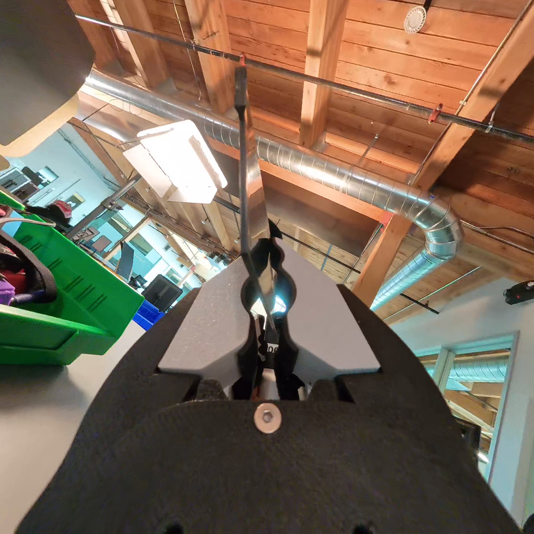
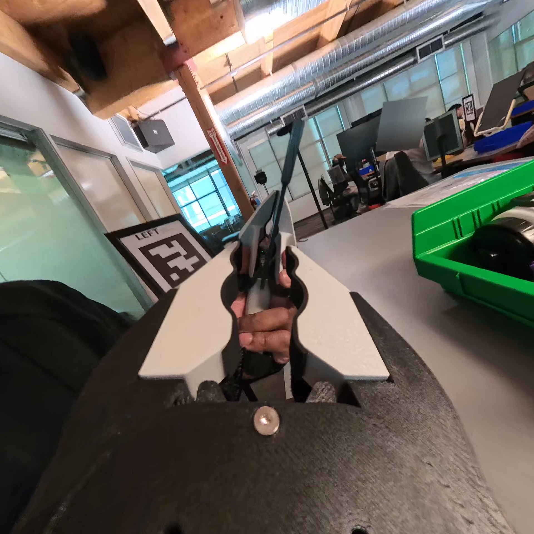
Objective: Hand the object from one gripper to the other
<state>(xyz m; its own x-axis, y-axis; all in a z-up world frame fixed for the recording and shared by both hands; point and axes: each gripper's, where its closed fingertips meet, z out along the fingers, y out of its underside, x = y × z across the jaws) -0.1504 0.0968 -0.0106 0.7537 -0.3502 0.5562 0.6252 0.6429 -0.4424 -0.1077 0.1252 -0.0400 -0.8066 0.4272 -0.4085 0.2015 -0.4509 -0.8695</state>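
A thin flat tool (image 1: pixel 242 161) with a dark textured end and a shiny face stands up from my left gripper (image 1: pixel 261 254), which is shut on its lower part and points at the ceiling. In the right wrist view the same tool (image 2: pixel 286 173) rises from the left gripper (image 2: pixel 273 208), held by a hand (image 2: pixel 265 326). My right gripper (image 2: pixel 263 251) points at it from close by. Its jaws stand apart with nothing between them. The left gripper and hand show through the gap.
A green bin (image 1: pixel 72 303) with dark items sits on the grey table (image 1: pixel 43 419) to the left; it also shows in the right wrist view (image 2: pixel 462 260) on the table (image 2: pixel 375 260). A framed marker board (image 2: pixel 170 257) leans behind. A black sleeve (image 2: pixel 43 332) is at the left. The gap from one gripper's tips to the other's is roughly 6 cm.
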